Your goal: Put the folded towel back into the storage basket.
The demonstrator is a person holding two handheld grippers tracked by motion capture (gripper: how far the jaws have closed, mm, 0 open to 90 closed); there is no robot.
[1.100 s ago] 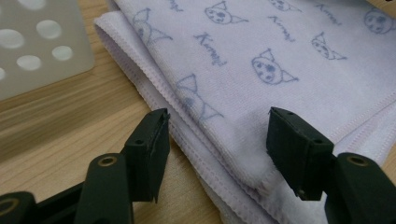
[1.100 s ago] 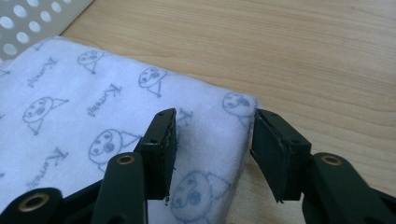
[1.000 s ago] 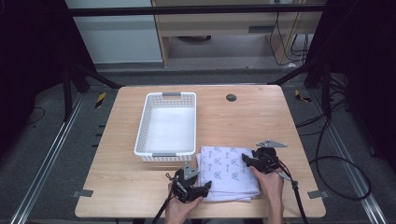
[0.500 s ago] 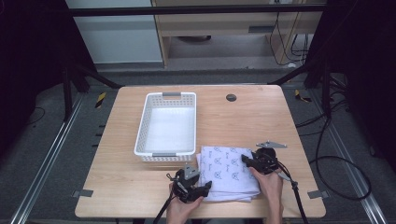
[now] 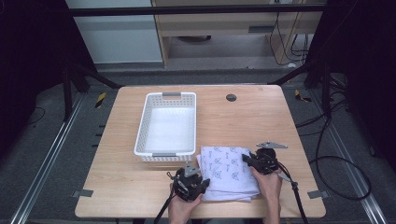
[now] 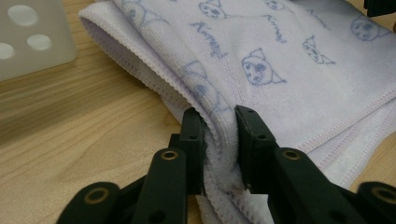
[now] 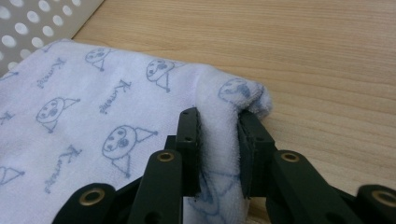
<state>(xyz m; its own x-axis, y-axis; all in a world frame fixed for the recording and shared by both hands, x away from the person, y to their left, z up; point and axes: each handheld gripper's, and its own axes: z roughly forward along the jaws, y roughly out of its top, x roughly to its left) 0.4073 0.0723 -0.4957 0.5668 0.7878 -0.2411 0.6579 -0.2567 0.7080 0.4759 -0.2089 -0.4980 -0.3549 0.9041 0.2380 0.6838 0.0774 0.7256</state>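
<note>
A folded white towel (image 5: 229, 170) printed with small blue cartoon faces lies on the wooden table (image 5: 243, 116) near its front edge. My left gripper (image 5: 198, 181) is at the towel's near left corner, and its jaws are shut on the folded edge of the towel (image 6: 219, 140). My right gripper (image 5: 250, 161) is at the towel's right edge, shut on a bunched fold of the towel (image 7: 219, 140). A person's hands hold both grippers from the bottom of the high view.
A white perforated plastic basket (image 5: 166, 123) with nothing in it stands just beyond the towel, its near wall (image 6: 28, 37) close to my left gripper. A small dark round grommet (image 5: 231, 97) sits at the table's back. Cables trail off the front right.
</note>
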